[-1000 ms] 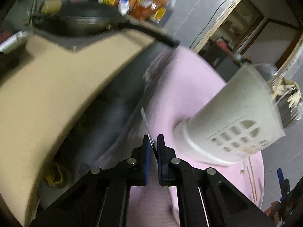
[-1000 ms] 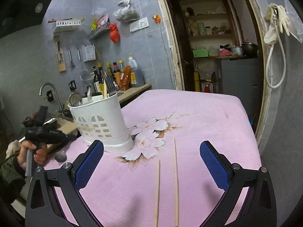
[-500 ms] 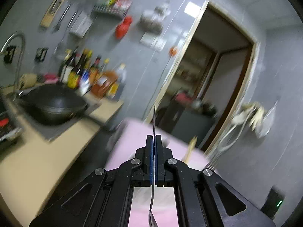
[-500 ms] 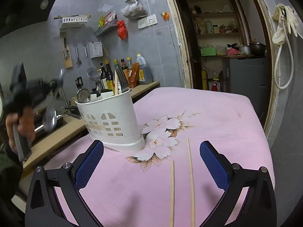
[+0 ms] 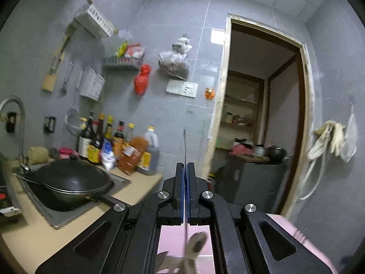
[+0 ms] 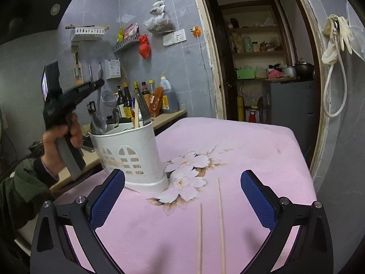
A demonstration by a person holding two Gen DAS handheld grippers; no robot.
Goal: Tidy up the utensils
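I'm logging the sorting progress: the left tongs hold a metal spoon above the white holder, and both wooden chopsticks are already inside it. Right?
Not quite. The two loose wooden chopsticks lie on the pink flowered tablecloth, between the open right tongs, as the right wrist view shows. The left tongs do hold the metal spoon above the white plastic utensil holder.

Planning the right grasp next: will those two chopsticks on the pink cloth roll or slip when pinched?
The chopsticks look thin, rigid and light, so probably little flex. Being slender sticks, they may roll or skid, though the soft pink cloth likely damps that. They lie apart, so the open right hand-held gripper may catch only one.
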